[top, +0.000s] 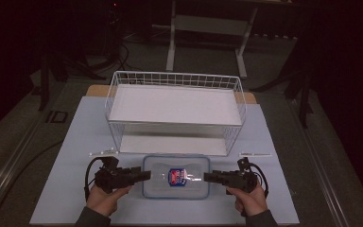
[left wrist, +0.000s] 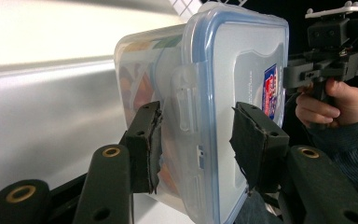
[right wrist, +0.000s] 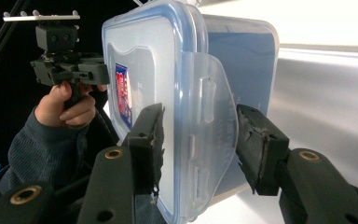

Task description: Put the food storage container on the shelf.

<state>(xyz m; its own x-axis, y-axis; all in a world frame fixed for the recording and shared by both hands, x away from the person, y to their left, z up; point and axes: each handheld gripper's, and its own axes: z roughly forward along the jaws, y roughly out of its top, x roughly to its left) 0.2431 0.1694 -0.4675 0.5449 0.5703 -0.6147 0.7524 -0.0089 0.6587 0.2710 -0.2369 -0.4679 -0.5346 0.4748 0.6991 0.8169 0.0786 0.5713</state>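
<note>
While both jaw pairs stand released around the snap-lid food container [top: 176, 176], I judge its plastic rigid yet slippery; I grip the side latches [left wrist: 185, 100].

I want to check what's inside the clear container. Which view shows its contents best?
The left gripper view: through the container side wall you see orange and green contents. The high view shows its lid and label from above, contents not discernible. The right gripper view shows the lid edge, a side flap and a bluish wall.
</note>
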